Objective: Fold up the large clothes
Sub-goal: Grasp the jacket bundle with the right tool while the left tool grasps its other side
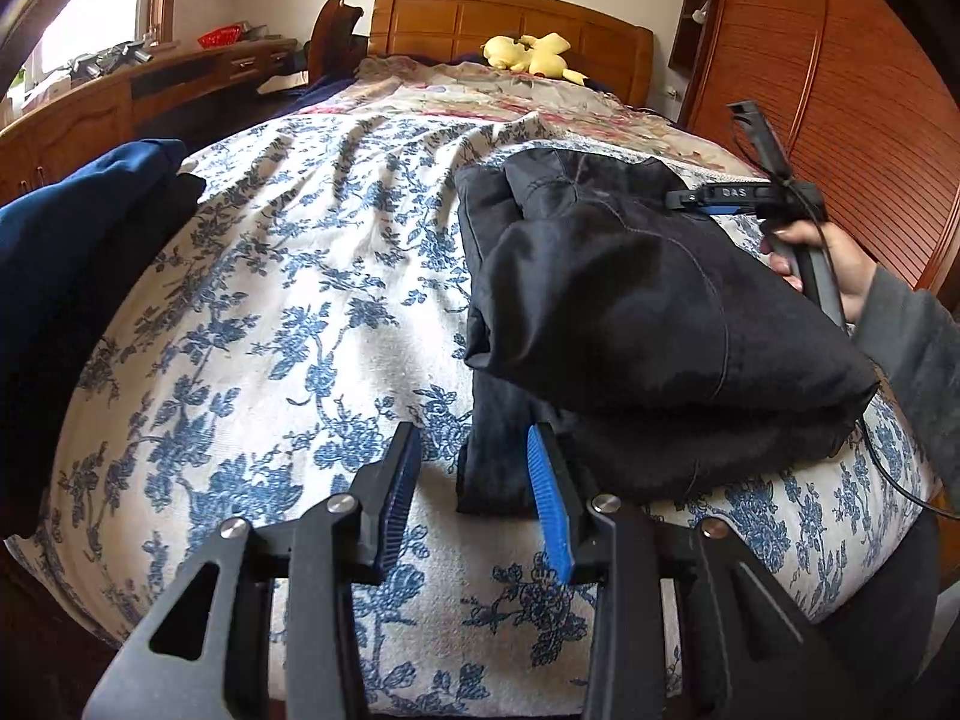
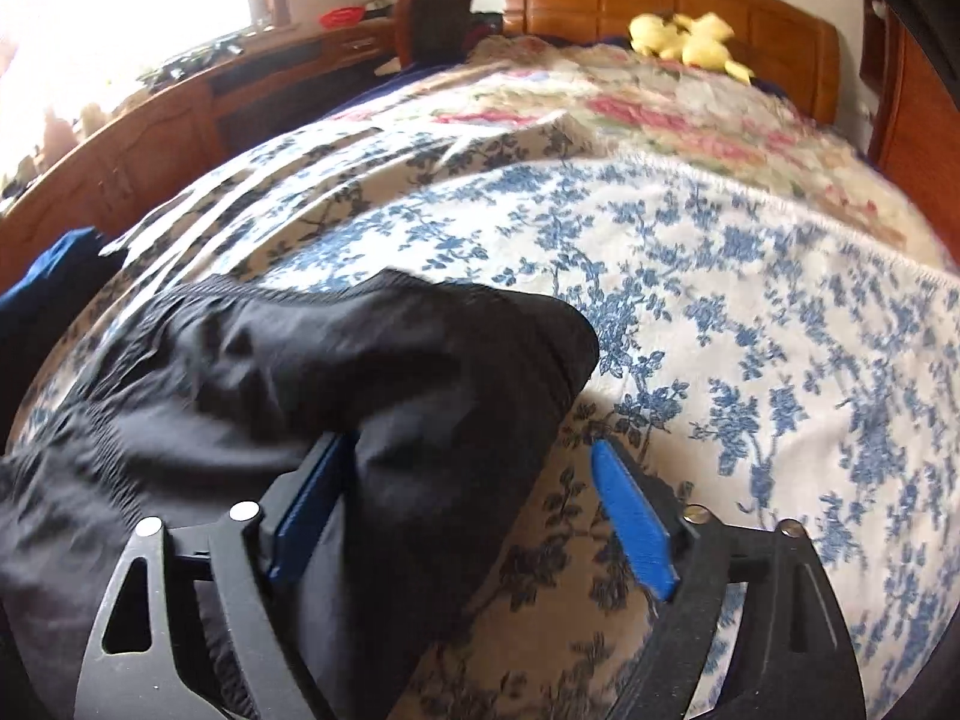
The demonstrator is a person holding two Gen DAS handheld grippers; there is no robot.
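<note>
Yellow plush toy point(image 1: 531, 54) beside the wooden headboard point(image 1: 510, 21).

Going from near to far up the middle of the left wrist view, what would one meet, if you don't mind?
Left claw → blue-flowered bedspread → pink-flowered quilt → yellow plush toy → wooden headboard.

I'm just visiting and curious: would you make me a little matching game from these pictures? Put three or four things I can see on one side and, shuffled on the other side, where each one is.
Things:
1. yellow plush toy
2. black garment
3. dark blue folded clothes
4. red bowl

Places:
A. at the left edge of the bed
B. on the wooden sideboard by the window
C. by the headboard
D. on the blue flowered cover, right of the left gripper's view

Pairs: 1-C, 2-D, 3-A, 4-B
</note>
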